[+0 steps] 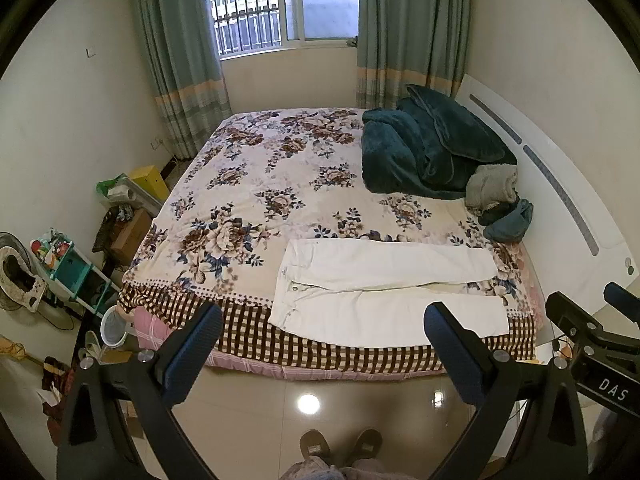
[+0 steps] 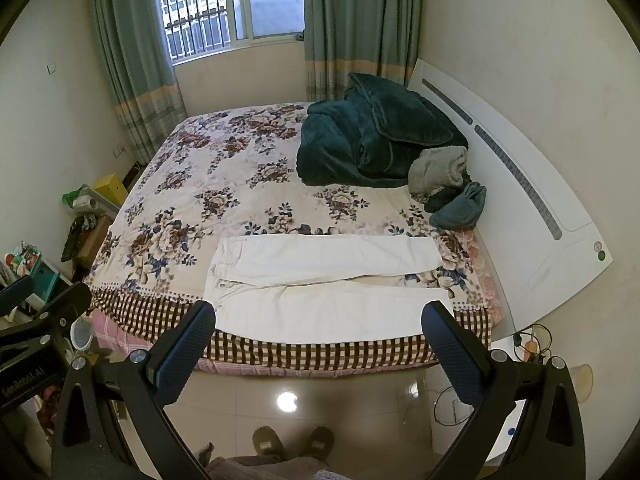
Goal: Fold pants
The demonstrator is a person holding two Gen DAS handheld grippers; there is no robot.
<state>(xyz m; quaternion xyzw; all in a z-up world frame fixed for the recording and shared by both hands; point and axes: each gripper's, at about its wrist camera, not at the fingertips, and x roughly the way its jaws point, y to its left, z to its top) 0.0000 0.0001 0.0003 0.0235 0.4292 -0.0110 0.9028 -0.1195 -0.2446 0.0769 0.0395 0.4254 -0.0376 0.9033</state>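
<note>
- white pants (image 1: 384,296) lie flat along the near edge of the bed (image 1: 256,184), waist to the left, legs slightly parted.
- left hand-held gripper (image 1: 324,320) hangs above the floor before the bed, jaws wide, holding nothing.
- right hand-held gripper (image 2: 318,316) likewise, wide and empty.

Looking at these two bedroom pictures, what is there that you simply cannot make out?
- White pants: the underside is hidden, in both views; they lie flat on the bed.
- Person: only slippers show; the bottom edge cuts off the rest.
- Right gripper: the left wrist view shows just a part, cut off by the right edge.
- Shelf clutter: too small to name.
</note>
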